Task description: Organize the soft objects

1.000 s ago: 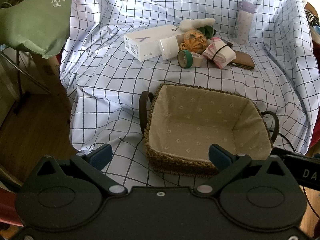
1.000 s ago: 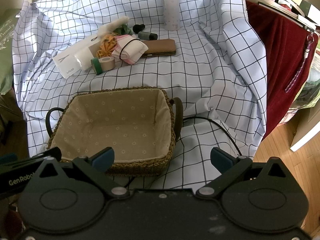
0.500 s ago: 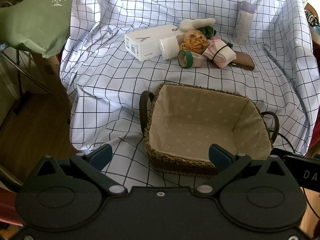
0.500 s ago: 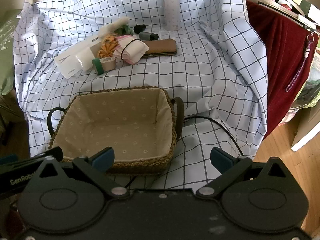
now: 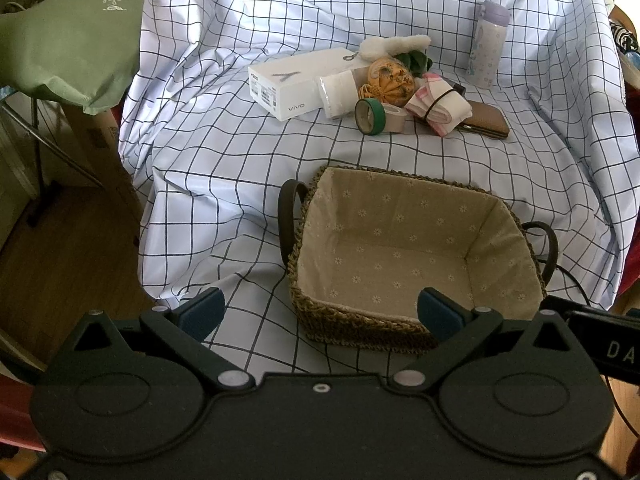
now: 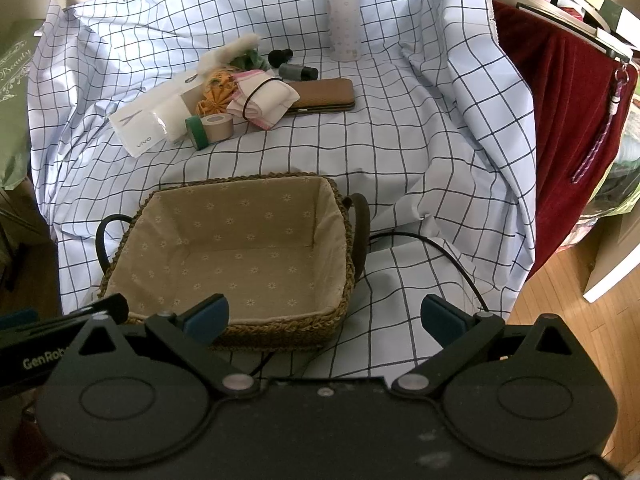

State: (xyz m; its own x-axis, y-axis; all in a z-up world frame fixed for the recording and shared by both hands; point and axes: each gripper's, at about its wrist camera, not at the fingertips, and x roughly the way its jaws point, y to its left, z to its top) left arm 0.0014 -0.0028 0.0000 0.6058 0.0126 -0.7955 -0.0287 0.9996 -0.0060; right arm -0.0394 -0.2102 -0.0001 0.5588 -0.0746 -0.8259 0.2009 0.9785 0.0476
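A woven basket (image 5: 360, 322) (image 6: 346, 248) with a beige flowered lining stands empty on the checked cloth. Behind it lies a pile: a white plush toy (image 5: 394, 45) (image 6: 234, 50), an orange patterned ball (image 5: 390, 80) (image 6: 216, 98), a rolled pink-and-white cloth (image 5: 438, 109) (image 6: 266, 102) held by a black band, and a white tissue pack (image 5: 339, 92). My left gripper (image 5: 320, 314) is open at the basket's near left corner. My right gripper (image 6: 324, 318) is open over the basket's near right corner. Neither holds anything.
A white vivo box (image 5: 294, 80) (image 6: 138, 128), a green tape roll (image 5: 370, 117) (image 6: 196, 133), a beige tape roll (image 6: 218, 126), a brown wallet (image 5: 486, 122) (image 6: 324, 94) and a lilac bottle (image 5: 488, 44) (image 6: 342, 16) share the cloth. A black cable (image 6: 440, 250) runs beside the basket. Red fabric (image 6: 568, 120) hangs at right.
The right wrist view has shifted slightly, so the basket and pile sit a little further right in it. The left wrist view is almost unchanged. Both grippers stay open.
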